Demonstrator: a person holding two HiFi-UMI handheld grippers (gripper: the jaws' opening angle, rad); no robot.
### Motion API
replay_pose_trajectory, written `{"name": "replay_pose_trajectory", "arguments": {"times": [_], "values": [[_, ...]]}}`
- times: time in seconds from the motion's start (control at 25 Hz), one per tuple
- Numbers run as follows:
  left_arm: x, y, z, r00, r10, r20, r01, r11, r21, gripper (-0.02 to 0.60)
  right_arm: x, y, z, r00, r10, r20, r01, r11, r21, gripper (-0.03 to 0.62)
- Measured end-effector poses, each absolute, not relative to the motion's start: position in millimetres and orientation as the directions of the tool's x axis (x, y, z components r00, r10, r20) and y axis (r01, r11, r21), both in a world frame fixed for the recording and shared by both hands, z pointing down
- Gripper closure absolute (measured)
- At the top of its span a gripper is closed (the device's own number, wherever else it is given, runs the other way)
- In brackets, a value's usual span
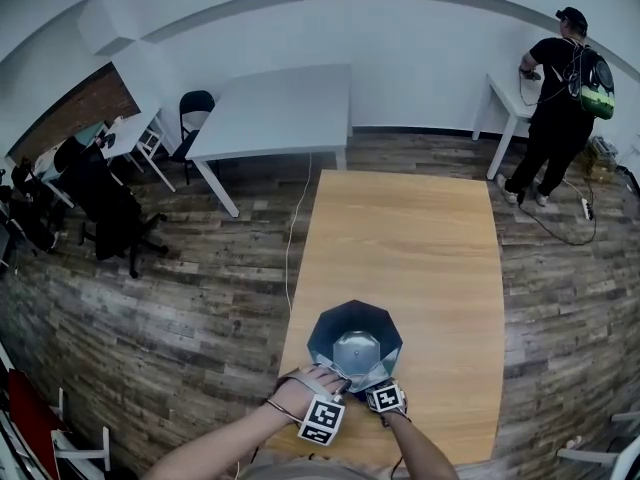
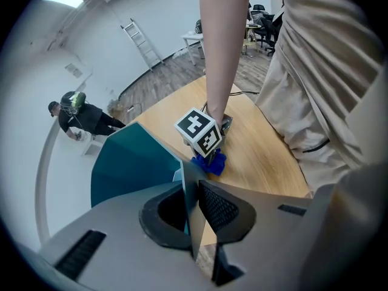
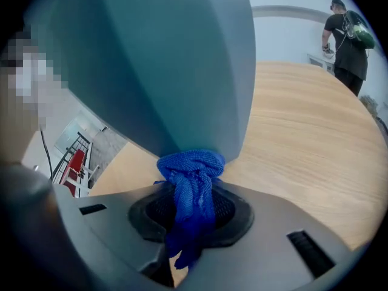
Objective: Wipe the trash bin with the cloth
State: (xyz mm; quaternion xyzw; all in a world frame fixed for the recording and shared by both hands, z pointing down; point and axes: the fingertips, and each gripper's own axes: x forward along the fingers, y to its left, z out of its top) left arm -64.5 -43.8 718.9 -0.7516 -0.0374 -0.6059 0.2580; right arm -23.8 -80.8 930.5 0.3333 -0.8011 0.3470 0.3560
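The trash bin (image 1: 324,330) stood upright at the near end of the table (image 1: 400,238), close to its edge. The left gripper (image 2: 193,218) was clamped on the bin's thin wall at the near rim. The right gripper (image 3: 191,216) was closed on the blue cloth (image 3: 191,173), whose bunched end pressed against the bin's outer wall, low down by the tabletop.

Plank floor (image 1: 150,318), white wall (image 1: 420,48), grey table (image 1: 280,108)

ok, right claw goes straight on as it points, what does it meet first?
The side wall of the trash bin; the blue cloth in the right claw seems to be touching it.
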Motion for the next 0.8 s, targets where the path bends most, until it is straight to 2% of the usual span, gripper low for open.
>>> {"name": "replay_pose_trajectory", "arguments": {"times": [0.36,0.8], "values": [[-66.2,-44.6,717.5,0.267,-0.278,0.923,0.292,-0.889,-0.353,0.534,-15.1,-69.2,908.8,-0.543,-0.291,0.788,-0.785,0.51,-0.352,0.517],[-48.3,-52.2,717.1,0.23,-0.301,0.926,0.12,-0.935,-0.333,0.534,13.9,-45.3,773.4,-0.641,-0.439,0.629,-0.748,0.541,-0.384,0.517]]}}
